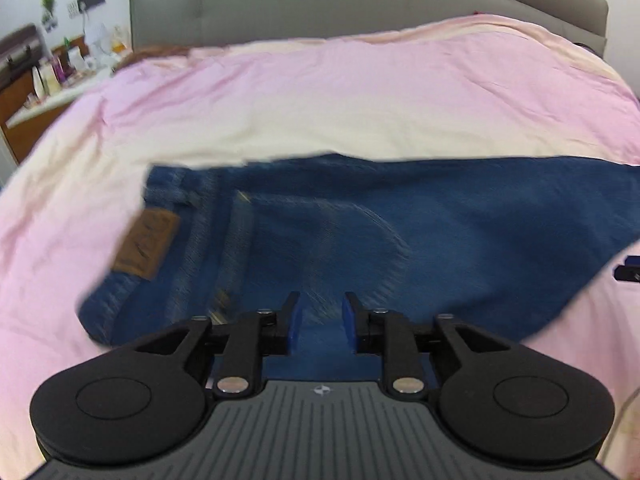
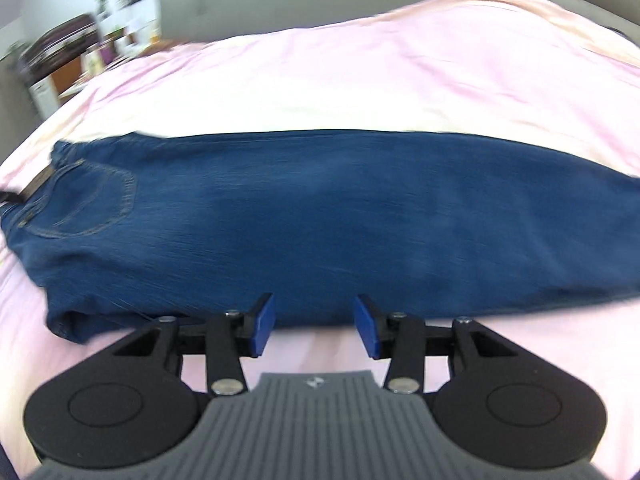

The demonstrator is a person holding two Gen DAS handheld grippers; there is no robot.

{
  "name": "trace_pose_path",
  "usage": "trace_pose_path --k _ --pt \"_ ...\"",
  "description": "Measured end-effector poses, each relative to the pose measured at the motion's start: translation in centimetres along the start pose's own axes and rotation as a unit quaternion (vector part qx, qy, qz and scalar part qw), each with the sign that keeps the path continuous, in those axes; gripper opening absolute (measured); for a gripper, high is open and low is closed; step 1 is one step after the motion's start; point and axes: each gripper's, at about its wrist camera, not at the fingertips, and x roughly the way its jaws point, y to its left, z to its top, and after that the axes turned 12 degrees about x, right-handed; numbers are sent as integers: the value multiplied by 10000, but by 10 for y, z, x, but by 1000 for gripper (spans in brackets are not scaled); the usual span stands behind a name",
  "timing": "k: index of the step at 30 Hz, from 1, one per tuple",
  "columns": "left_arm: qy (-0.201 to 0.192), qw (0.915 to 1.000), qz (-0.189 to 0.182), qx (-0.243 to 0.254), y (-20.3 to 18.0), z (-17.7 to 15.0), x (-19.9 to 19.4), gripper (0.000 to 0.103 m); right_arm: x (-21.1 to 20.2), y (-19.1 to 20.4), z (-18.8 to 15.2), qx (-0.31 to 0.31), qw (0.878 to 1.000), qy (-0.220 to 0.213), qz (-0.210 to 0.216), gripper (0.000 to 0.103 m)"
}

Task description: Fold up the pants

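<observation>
Blue jeans (image 1: 360, 232) lie on the pink bed sheet (image 1: 320, 92), folded lengthwise with the waistband to the left; a brown leather patch (image 1: 146, 242) shows there. My left gripper (image 1: 320, 314) is open, low over the seat of the jeans, its blue pads (image 1: 295, 326) apart with denim below and between them. In the right wrist view the jeans (image 2: 320, 220) stretch across the bed with the back pocket (image 2: 96, 204) at left. My right gripper (image 2: 315, 320) is open and empty at the near edge of the leg.
A grey padded headboard (image 1: 360, 4) stands behind the bed. A cluttered bedside table (image 1: 52, 76) stands at far left. Part of the other gripper (image 1: 628, 270) shows at the right edge.
</observation>
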Motion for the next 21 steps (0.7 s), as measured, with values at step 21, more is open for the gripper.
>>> trace_pose_path --k 21 --pt "440 9407 -734 -3283 -46 -62 60 65 -99 -308 -4 2847 9480 -988 -1025 45"
